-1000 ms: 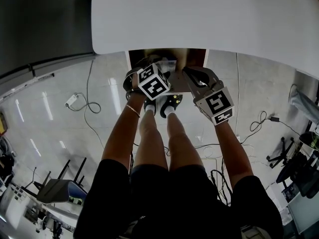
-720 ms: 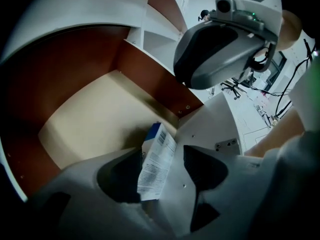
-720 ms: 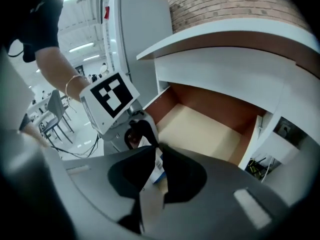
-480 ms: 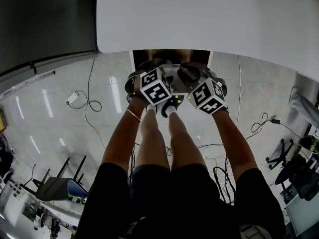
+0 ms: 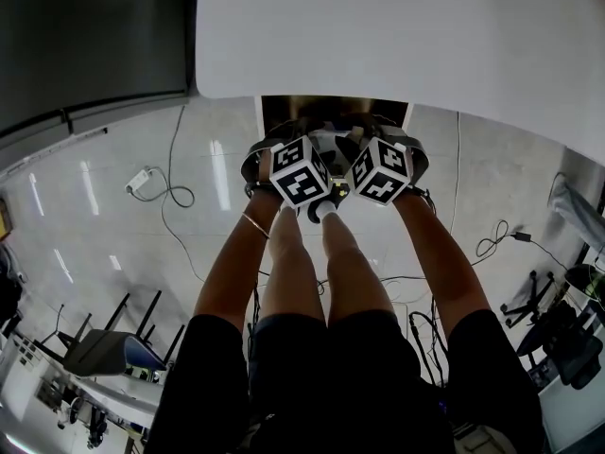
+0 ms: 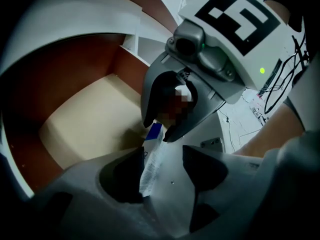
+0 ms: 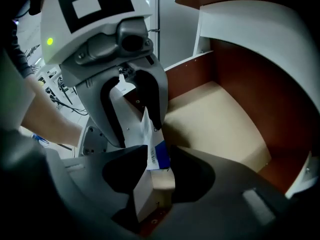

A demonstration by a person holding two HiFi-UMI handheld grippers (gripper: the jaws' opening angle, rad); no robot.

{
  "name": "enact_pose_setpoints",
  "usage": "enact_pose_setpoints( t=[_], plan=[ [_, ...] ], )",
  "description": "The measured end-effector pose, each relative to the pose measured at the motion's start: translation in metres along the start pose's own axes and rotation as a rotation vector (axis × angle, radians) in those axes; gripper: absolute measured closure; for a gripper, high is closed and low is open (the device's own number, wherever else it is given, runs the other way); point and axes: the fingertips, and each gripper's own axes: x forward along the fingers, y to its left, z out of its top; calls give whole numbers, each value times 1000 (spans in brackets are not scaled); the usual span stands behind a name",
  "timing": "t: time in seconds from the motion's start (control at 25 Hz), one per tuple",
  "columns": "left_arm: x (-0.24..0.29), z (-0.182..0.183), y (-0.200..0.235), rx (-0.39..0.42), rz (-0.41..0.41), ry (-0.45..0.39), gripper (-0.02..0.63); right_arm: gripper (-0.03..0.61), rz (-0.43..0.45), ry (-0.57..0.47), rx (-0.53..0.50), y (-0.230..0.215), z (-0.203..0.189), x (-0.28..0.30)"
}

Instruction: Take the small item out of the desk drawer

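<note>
The drawer (image 5: 274, 109) stands pulled out from under the white desk (image 5: 397, 36), and both grippers reach down into its front. The small item (image 7: 156, 159) is a thin white packet with a blue patch and a barcode, standing on edge at the drawer's near wall. My right gripper (image 7: 159, 151) has just been opening its jaws, and the packet is between them. My left gripper (image 6: 161, 151) faces it from the other side with its jaws apart. There the packet (image 6: 150, 166) leans against one finger only. The tan drawer floor (image 6: 90, 119) is otherwise bare.
The person's legs and feet (image 5: 326, 206) are right below the grippers. A power adapter (image 5: 142, 183) and cables lie on the glossy floor at left, with more cables (image 5: 492, 239) at right. A chair (image 5: 99, 353) stands at lower left.
My right gripper has come down from the right and turned, and now sits beside the left one at the drawer. The left gripper has hardly moved.
</note>
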Motion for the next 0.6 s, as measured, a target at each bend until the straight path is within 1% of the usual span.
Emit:
enact_pose_setpoints(
  t=[0.12, 0.24, 0.48, 0.6],
  plan=[
    [-2, -1, -2, -5, -2, -8, 382, 422, 10, 29, -29, 3, -3, 10],
    [-3, -1, -3, -3, -12, -8, 392, 422, 38, 57, -40, 5, -7, 14],
    [-5, -4, -3, -11, -13, -19, 419, 432, 76, 74, -77, 11, -8, 23],
    [-6, -3, 1, -26, 1, -35, 438, 443, 73, 67, -94, 11, -8, 26]
  ],
)
